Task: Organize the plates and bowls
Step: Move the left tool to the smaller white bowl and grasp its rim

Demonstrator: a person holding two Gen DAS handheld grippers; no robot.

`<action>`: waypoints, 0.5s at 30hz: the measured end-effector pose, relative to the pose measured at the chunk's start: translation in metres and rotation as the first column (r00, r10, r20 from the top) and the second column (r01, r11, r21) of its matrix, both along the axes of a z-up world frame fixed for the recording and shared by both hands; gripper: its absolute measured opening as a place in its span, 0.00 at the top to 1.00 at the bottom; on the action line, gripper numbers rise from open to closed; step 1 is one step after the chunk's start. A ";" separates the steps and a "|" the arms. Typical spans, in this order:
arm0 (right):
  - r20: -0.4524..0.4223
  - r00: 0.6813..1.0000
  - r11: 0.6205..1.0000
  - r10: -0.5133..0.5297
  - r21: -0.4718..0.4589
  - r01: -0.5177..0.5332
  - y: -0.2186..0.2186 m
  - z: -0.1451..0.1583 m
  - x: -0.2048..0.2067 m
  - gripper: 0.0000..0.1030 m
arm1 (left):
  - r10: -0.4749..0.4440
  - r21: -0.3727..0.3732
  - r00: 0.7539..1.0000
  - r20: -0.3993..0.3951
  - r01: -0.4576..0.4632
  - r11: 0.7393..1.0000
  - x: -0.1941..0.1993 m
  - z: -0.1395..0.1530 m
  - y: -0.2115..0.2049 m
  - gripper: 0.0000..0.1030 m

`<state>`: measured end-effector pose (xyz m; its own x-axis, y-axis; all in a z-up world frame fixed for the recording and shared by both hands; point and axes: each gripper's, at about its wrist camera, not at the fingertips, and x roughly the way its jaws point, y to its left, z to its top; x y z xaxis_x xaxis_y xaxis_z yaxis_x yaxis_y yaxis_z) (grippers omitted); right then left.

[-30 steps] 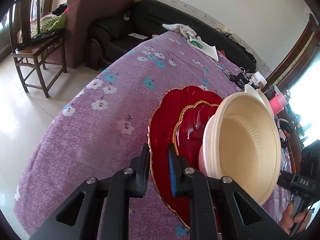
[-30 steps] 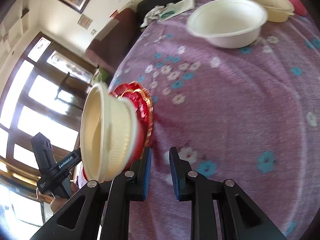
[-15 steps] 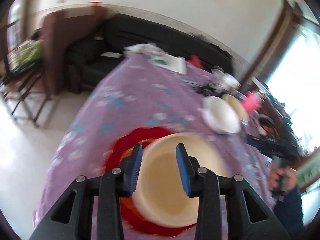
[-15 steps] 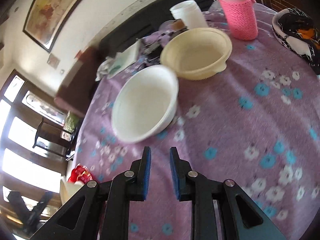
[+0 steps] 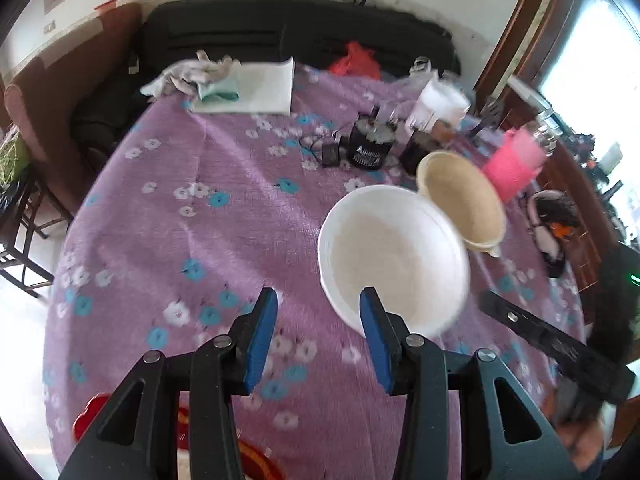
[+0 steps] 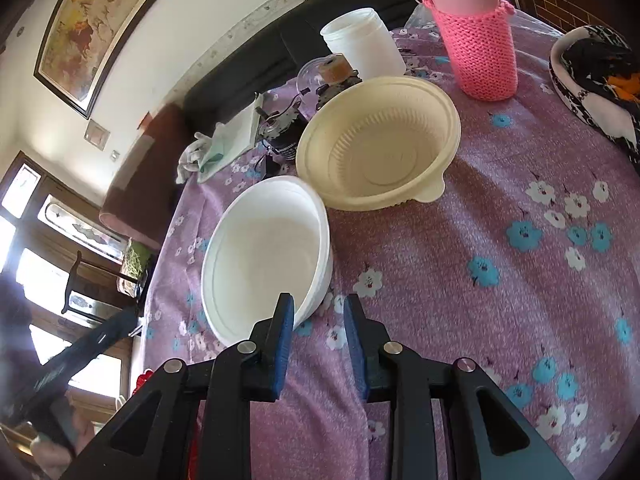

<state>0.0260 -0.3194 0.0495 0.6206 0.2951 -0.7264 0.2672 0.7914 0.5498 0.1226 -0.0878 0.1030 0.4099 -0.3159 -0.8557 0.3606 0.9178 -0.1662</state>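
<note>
Two hand-held grippers close in on a white bowl [image 6: 267, 256] sitting upright on a surface [image 6: 440, 280] draped in a purple flowered cloth, its far rim touching or just beside a cream bowl [image 6: 378, 142] that stands next to a pink knitted bottle sleeve [image 6: 478, 50] and a white jar [image 6: 362, 42]. The left hand-held gripper [image 5: 318, 320] hangs empty, its jaws moderately apart after having just been opening, one blue pad in front of the bowl's near rim and the other over bare cloth; the right hand-held gripper [image 6: 318, 320] is also empty, its jaws narrowly apart and just opened a little, poised at the near right edge of the same bowl. The red plates [image 5: 90, 416] lie at the near edge of the surface, only a sliver showing in the left view. The step in hand appears to be picking up the white bowl to stack it. Doing it well likely means letting one gripper alone take it: slide one pad inside the wall and one outside, bite low enough on the rim that the thin wall does not flex, and lift straight up so the neighbouring cream bowl is not nudged toward the bottle. The other gripper should hold clear to avoid a collision over the rim.
</note>
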 end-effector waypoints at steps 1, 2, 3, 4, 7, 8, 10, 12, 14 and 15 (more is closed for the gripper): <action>-0.004 1.000 1.000 0.004 -0.002 -0.004 -0.001 -0.001 0.002 0.73 | 0.004 0.017 1.000 -0.012 -0.004 1.000 0.006 -0.006 -0.005 0.60; -0.006 1.000 1.000 0.007 -0.004 -0.008 -0.002 -0.001 0.003 0.73 | 0.019 0.029 1.000 -0.023 -0.018 0.999 0.012 -0.013 -0.007 0.60; -0.008 1.000 1.000 0.008 -0.006 -0.008 -0.004 -0.002 0.005 0.73 | 0.029 0.030 0.999 -0.036 -0.028 0.999 0.017 -0.018 -0.007 0.60; -0.008 1.000 1.000 0.009 -0.006 -0.009 -0.005 -0.002 0.007 0.73 | 0.029 0.037 0.999 -0.046 -0.028 0.999 0.022 -0.023 -0.010 0.60; -0.005 1.000 1.000 0.009 -0.010 -0.009 -0.009 -0.002 0.010 0.73 | 0.033 0.061 0.997 -0.067 -0.029 0.998 0.033 -0.037 -0.018 0.60; -0.005 1.000 1.000 0.011 -0.009 -0.011 -0.009 -0.003 0.012 0.73 | 0.024 0.080 0.997 -0.071 -0.018 0.997 0.036 -0.042 -0.022 0.60; -0.011 1.000 1.000 0.015 -0.009 -0.015 -0.009 -0.005 0.015 0.72 | 0.031 0.082 0.997 -0.075 -0.025 0.996 0.039 -0.046 -0.024 0.60; -0.014 1.000 1.000 0.021 -0.006 -0.021 -0.008 -0.008 0.018 0.72 | 0.037 0.085 0.996 -0.084 -0.030 0.996 0.041 -0.051 -0.025 0.60; -0.019 1.000 1.000 0.022 -0.006 -0.023 -0.006 -0.011 0.022 0.72 | 0.037 0.089 0.995 -0.097 -0.028 0.996 0.043 -0.056 -0.027 0.60; -0.022 1.000 1.000 0.022 -0.007 -0.022 -0.005 -0.013 0.023 0.72 | 0.038 0.089 0.994 -0.102 -0.029 0.996 0.044 -0.057 -0.028 0.66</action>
